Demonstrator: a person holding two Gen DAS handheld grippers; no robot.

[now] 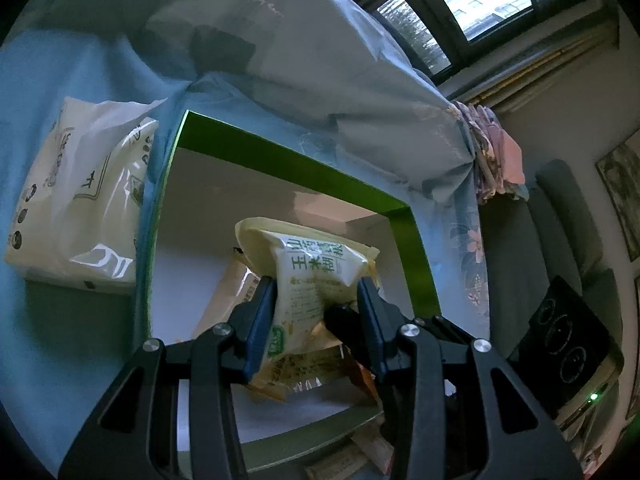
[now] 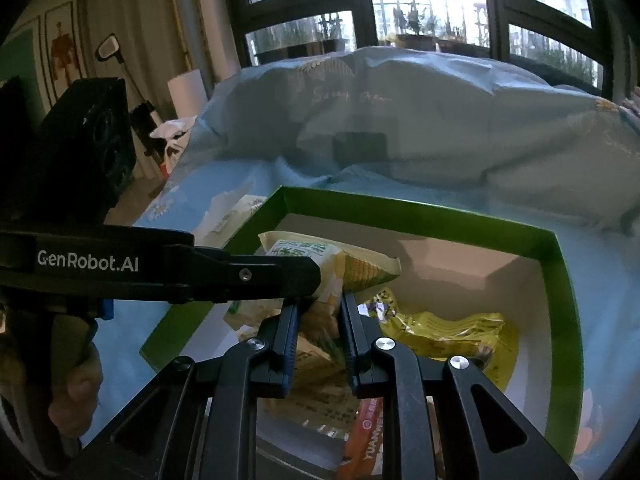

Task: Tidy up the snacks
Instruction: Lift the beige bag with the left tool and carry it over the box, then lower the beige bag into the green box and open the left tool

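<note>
A green-rimmed box with a white inside lies on the blue bed sheet; it also shows in the right wrist view. My left gripper is shut on a pale corn-paste snack packet and holds it upright over the box. That packet and the left gripper cross the right wrist view from the left. My right gripper is shut on another pale snack packet inside the box, just below the left one. A yellow packet and an orange packet lie in the box.
A white plastic pack lies on the sheet left of the box. A bunched blue quilt rises behind the box. A black device stands at the left, windows behind. More packets lie under the box's near edge.
</note>
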